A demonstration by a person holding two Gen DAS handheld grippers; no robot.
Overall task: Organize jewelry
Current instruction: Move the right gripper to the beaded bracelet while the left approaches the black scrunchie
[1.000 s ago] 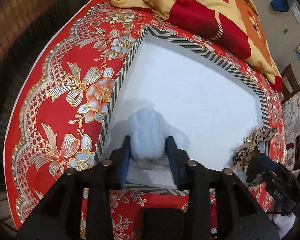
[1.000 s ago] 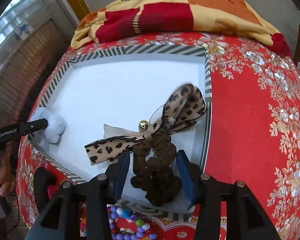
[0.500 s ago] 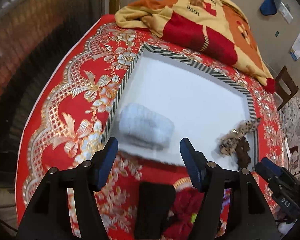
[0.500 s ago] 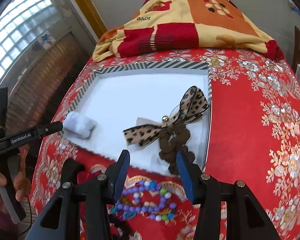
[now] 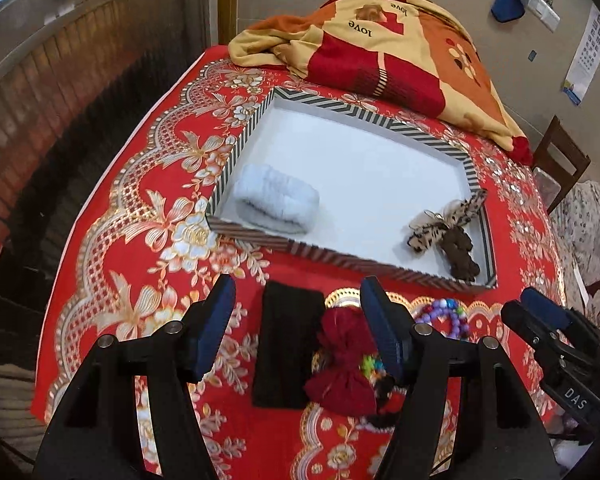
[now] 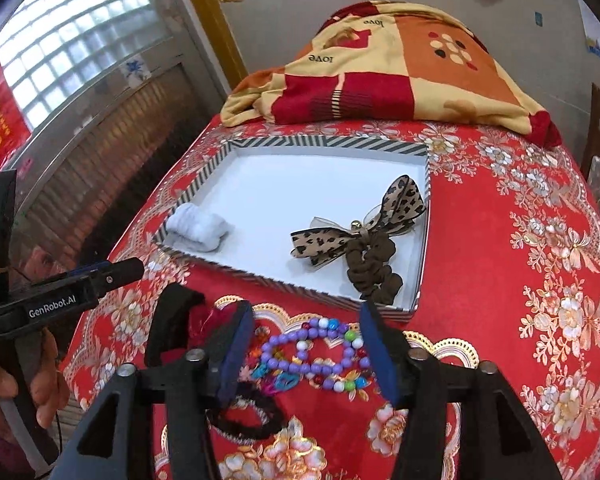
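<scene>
A striped-rim tray [image 5: 256, 128] [image 6: 324, 142] holds a white fluffy band [image 5: 278, 200] [image 6: 198, 226] at its left. A leopard-print bow [image 5: 448, 224] [image 6: 360, 232] on a brown scrunchie [image 5: 462, 254] [image 6: 374, 268] lies at its right. My left gripper [image 5: 298, 300] [image 6: 116, 274] hangs wide open over a black band [image 5: 290, 344] and a dark red scrunchie [image 5: 346, 364] in front of the tray. My right gripper [image 6: 306, 332] [image 5: 540, 312] holds nothing, and its jaws are opening above a coloured bead string [image 6: 312, 356] [image 5: 444, 316]. A black hair tie [image 6: 244, 416] lies nearer.
A red floral tablecloth [image 6: 500, 248] covers the table. A folded red and yellow blanket [image 5: 380, 48] [image 6: 400, 76] sits behind the tray. A wooden chair [image 5: 560, 160] stands at the right. The table edge drops off at the left, where a hand [image 6: 40, 384] holds the left gripper.
Both grippers drew back and up from the tray. The left one let go of the white band and opened wide. The right one left the brown scrunchie in the tray and widened.
</scene>
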